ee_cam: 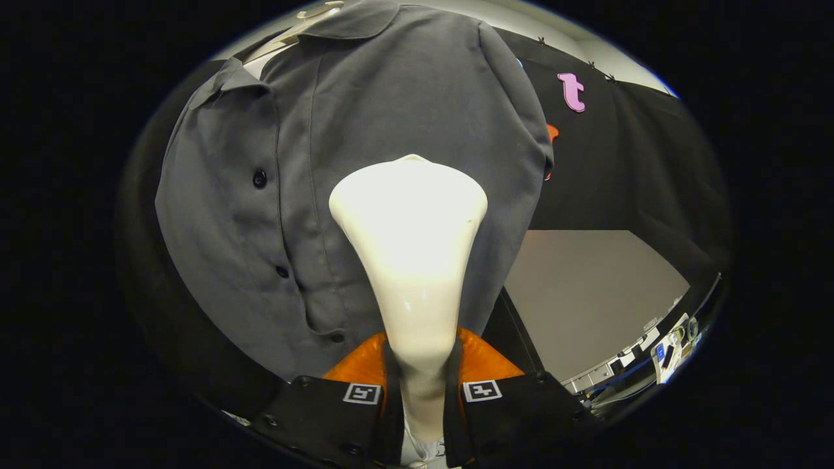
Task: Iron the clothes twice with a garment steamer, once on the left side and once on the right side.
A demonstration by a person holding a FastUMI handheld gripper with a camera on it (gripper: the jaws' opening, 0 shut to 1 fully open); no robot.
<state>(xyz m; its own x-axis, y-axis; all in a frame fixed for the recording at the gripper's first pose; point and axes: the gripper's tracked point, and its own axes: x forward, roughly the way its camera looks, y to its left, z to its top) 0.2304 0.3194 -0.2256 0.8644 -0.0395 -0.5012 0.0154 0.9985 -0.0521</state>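
Between the two fingers of the gripper stands the narrow handle of the white garment steamer, and both fingers press on it from left and right, so the gap between them is as narrow as the handle. From this grip the steamer reaches forward and widens into a broad head. Just beyond the head hangs the grey shirt on a pale hanger, and the head points at the right half of the shirt front, to the right of the row of dark buttons. Whether the head touches the cloth cannot be told. Far to the right of the shirt lies a grey table top against the black wall.
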